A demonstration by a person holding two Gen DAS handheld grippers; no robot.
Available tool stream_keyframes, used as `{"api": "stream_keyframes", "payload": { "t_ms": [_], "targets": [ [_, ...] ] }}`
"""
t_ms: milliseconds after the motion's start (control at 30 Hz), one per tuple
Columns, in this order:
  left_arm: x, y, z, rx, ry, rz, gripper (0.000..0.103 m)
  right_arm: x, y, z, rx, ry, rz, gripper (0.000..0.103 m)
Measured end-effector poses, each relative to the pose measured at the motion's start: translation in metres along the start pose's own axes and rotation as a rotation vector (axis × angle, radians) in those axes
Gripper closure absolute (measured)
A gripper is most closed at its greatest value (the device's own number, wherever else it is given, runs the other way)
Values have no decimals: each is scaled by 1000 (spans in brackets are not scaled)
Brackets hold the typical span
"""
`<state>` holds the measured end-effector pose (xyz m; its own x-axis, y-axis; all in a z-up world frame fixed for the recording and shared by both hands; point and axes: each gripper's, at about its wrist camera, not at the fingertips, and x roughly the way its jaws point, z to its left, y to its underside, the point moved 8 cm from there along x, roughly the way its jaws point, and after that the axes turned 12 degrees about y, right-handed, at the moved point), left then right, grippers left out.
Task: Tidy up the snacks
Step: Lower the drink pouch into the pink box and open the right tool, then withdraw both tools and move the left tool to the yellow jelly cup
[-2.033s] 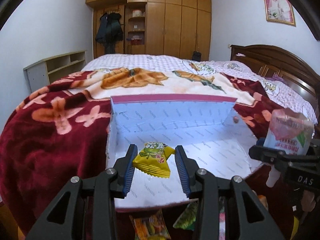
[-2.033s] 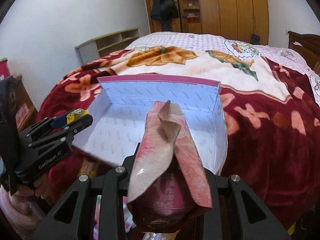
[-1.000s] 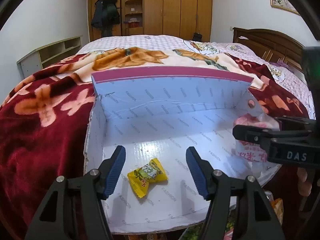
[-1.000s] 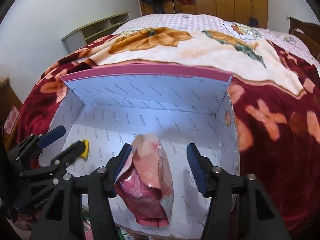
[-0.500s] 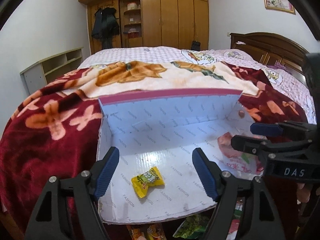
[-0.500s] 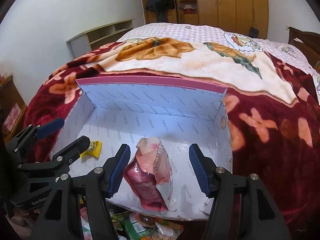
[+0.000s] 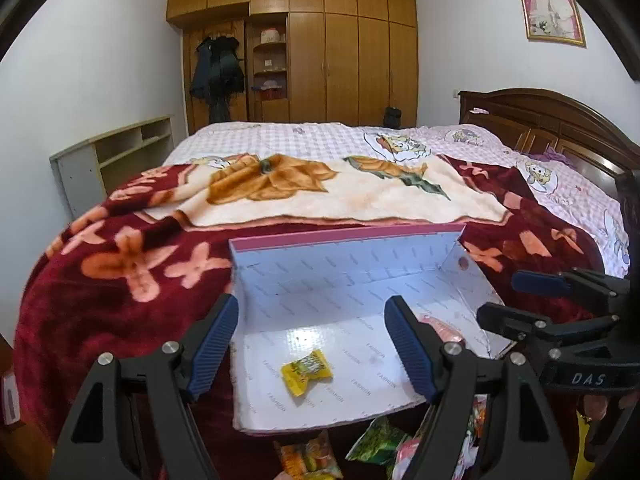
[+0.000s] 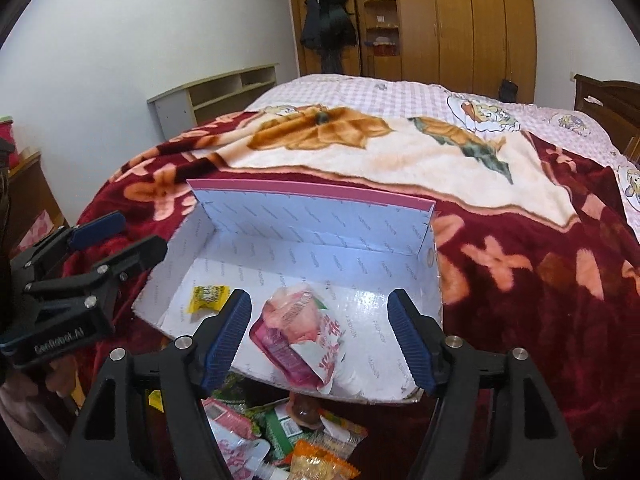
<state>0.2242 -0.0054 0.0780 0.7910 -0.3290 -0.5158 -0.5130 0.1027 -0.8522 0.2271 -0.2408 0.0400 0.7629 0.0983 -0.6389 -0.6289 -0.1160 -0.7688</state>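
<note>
Both tongs, left (image 7: 312, 344) and right (image 8: 320, 340), gape wide apart and empty above the box (image 8: 312, 236) on the bed (image 8: 520, 240); inside lie a yellow candy (image 7: 306, 372) and a pink pouch (image 8: 298, 332), more snacks (image 8: 280, 432) below its near edge

Both wrist views face bed from near edge, sharing box (image 7: 344, 280) (image 8: 312, 236).

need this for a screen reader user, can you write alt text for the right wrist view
The open right tool hangs above a white box on a floral blanket, with a pink snack packet lying inside between its blue fingers. A small yellow candy lies to the left in the box, the left tool is at the left edge, and more snacks are piled below.
</note>
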Motion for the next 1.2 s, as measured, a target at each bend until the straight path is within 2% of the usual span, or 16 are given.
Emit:
{"api": "stream_keyframes", "payload": {
  "t_ms": [433, 767, 967, 1133, 1200],
  "targets": [
    [-51, 24, -7, 14, 28, 8, 24, -34, 26, 8, 4, -30, 9, 31],
    [-82, 83, -8, 17, 33, 82, 24, -54, 70, 23, 0, -80, 64, 31],
    [-93, 122, -5, -35, 49, 123, 24, -62, 99, 33, -11, -100, 101, 31],
    [-94, 150, -5, -11, 16, 175, 24, -68, 120, 40, -21, -103, 113, 31],
    [-94, 159, -6, -25, 33, 193, 24, -70, 125, 42, -18, -110, 119, 31]
  ]
}}
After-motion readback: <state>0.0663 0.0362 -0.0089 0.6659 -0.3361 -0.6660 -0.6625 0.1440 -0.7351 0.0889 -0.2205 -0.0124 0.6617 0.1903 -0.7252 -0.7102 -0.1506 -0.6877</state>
